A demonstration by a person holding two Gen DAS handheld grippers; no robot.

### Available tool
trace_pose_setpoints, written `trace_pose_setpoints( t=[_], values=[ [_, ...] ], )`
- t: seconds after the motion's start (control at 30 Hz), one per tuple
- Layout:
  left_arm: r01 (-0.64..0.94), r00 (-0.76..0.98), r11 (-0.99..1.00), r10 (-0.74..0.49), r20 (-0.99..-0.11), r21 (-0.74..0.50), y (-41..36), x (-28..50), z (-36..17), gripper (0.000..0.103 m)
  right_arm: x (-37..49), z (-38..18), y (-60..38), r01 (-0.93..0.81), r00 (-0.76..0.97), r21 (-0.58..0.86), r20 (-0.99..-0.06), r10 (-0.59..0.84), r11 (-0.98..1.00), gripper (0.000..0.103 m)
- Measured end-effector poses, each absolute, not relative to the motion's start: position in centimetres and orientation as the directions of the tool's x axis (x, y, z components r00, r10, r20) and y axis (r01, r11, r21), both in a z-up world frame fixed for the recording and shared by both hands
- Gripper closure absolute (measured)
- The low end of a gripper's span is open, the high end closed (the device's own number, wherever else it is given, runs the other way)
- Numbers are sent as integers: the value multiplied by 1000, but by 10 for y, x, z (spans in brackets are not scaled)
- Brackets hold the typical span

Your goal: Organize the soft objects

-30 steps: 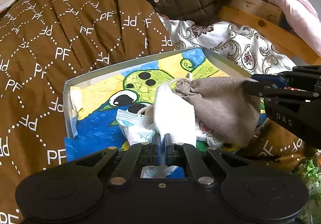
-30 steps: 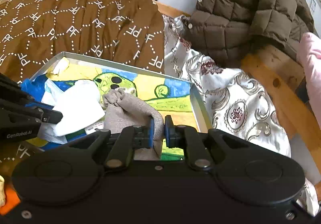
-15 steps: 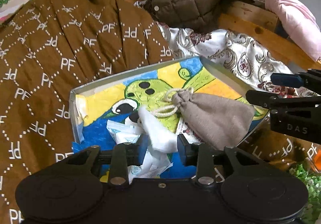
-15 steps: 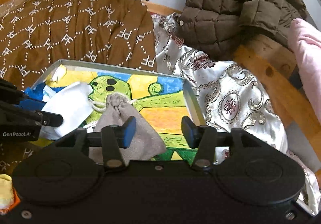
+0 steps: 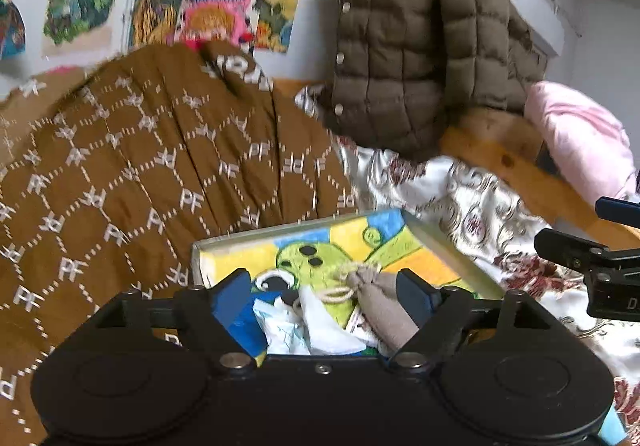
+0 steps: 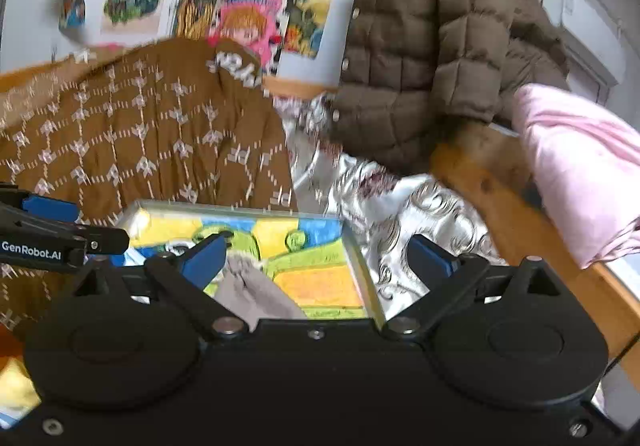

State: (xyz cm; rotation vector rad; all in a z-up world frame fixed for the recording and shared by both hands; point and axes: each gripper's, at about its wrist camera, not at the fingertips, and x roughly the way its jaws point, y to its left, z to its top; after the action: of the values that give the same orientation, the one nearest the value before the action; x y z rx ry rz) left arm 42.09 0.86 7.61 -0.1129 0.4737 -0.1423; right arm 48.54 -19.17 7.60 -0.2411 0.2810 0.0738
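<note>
Soft objects are noted in the tray (image 5: 448, 246): crumpled white cloth (image 5: 320, 330) at left, grey drawstring pouch (image 5: 380, 302) touching its right side. Both are judged light, limp and non-fragile; the pouch is best pinched at its gathered neck by the cord, the cloth at a raised fold. Left gripper (image 5: 326, 294): fingers have just been opening, now wide, gripping nothing. Right gripper (image 6: 320, 258): likewise just opened wide, empty above the pouch.

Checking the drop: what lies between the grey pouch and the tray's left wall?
Left wrist view: white cloth and crumpled wrappers between pouch and tray wall.
</note>
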Motion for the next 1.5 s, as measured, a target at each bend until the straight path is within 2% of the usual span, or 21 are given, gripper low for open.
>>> trace_pose_setpoints(
  t=[0.1, 0.2, 0.33, 0.6, 0.9, 1.27, 1.5],
  values=[
    [104, 904, 984, -155, -399, -146, 10, 399, 92, 11, 464, 92, -193, -100, 968, -219, -248, 44, 971, 1],
    [89, 922, 983, -142, -360, -161, 11, 378, 104, 1, 441, 108, -195, -105, 974, -206, -217, 60, 973, 1],
    [86, 935, 977, -147, -322, -197, 13, 349, 120, 1, 410, 129, -197, -120, 982, -180, -168, 89, 976, 1],
    [85, 964, 979, -128, -235, -187, 11, 279, 146, 1, 350, 158, -215, -106, 990, -99, -101, 96, 989, 1],
    [107, 979, 978, -135, -153, -176, 9, 196, 157, 1, 270, 162, -235, -128, 990, -20, -56, 127, 992, 0],
    [146, 977, 976, -168, -129, -164, -1, 126, 129, 1, 183, 127, -234, -116, 993, -26, -27, 115, 993, 0],
    [172, 966, 978, -191, -171, -121, -7, 105, 105, 1, 154, 92, -235, -76, 995, -7, -63, 76, 997, 0]
  ],
)
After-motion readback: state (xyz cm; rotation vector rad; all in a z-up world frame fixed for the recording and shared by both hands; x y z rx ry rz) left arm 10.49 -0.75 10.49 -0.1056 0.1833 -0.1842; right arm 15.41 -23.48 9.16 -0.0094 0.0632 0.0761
